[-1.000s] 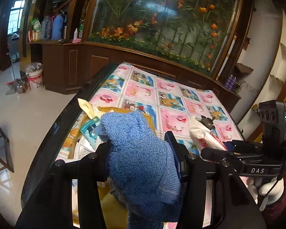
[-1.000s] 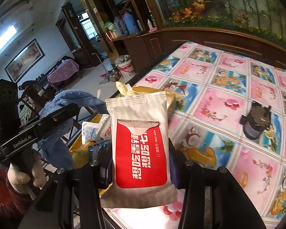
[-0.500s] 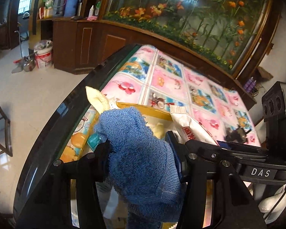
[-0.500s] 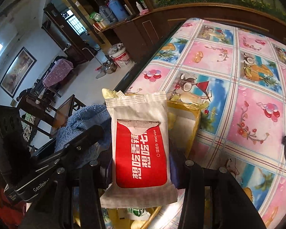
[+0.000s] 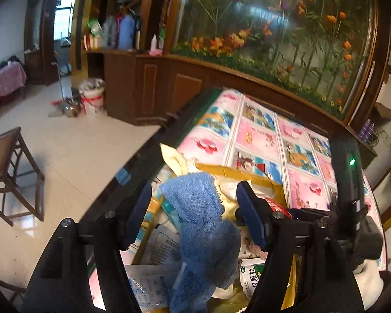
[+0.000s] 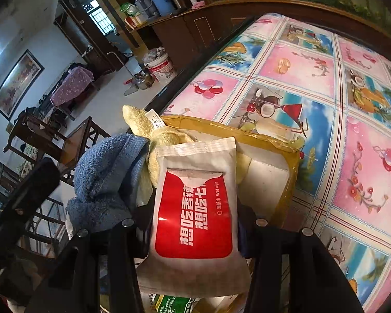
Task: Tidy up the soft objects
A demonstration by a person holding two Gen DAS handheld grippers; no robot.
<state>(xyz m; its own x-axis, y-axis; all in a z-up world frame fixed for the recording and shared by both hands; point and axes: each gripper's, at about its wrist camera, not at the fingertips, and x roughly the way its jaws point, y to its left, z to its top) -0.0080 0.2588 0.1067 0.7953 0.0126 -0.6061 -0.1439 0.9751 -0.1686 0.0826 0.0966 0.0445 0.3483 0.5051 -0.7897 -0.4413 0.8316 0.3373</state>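
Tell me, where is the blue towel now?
In the left wrist view the blue towel lies between the open left gripper's fingers, over the yellow box.

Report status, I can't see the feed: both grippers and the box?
Left hand-held gripper open, blue towel loose between fingers over box. Right hand-held gripper shut on wet wipe pack. Box already crowded.

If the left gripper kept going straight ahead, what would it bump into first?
Probably the blue towel, which lies loose between the open left gripper's fingers. Past it are packets in the yellow box. Depth is hard to judge.
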